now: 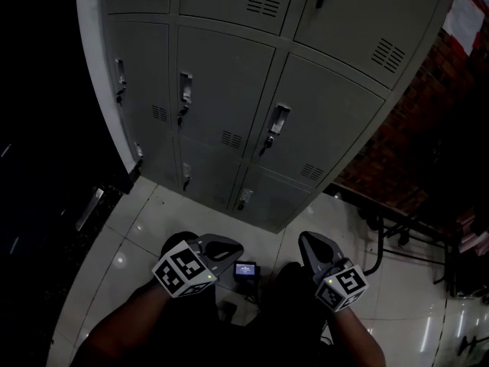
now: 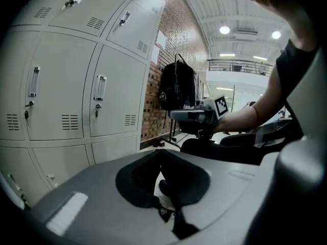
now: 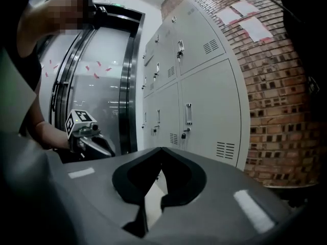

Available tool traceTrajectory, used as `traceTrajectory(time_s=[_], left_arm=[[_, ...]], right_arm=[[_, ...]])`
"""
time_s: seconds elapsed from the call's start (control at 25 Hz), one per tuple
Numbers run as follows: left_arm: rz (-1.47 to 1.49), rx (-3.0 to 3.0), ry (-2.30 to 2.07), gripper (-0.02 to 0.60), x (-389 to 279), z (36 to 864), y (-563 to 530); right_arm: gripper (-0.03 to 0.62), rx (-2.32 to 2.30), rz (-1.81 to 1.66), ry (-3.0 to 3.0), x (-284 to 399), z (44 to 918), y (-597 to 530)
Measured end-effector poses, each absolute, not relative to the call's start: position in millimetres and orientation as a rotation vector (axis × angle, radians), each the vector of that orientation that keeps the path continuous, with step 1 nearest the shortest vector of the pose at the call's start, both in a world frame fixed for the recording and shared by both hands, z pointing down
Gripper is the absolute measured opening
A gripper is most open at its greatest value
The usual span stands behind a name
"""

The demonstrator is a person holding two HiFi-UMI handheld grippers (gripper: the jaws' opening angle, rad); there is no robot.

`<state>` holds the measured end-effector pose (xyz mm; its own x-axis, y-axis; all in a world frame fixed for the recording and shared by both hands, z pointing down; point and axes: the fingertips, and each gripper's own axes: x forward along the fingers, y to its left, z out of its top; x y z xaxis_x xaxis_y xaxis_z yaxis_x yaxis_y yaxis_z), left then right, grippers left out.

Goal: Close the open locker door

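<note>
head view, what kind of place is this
Likely a locker area or changing-room corridor: a bank of grey metal lockers, a brick wall beside it, and a glossy tiled floor.

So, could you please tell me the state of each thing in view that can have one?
Locker doors: all those in view shut, none ajar.
Left hand-held gripper: jaws together, nothing between them.
Right hand-held gripper: jaws together, nothing between them.
Ceiling lights: on.
</note>
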<state>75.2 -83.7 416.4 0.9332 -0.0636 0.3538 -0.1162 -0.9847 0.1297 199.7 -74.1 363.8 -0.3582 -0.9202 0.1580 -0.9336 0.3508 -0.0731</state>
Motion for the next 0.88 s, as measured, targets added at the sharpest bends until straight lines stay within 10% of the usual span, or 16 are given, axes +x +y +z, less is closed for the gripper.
traceTrajectory(time_s=[0.88], left_arm=[[0.541,2.948,-0.148,0.012,75,410,-85]], right_arm=[[0.002,1.656,0.270,-2.525,196,381,-44]])
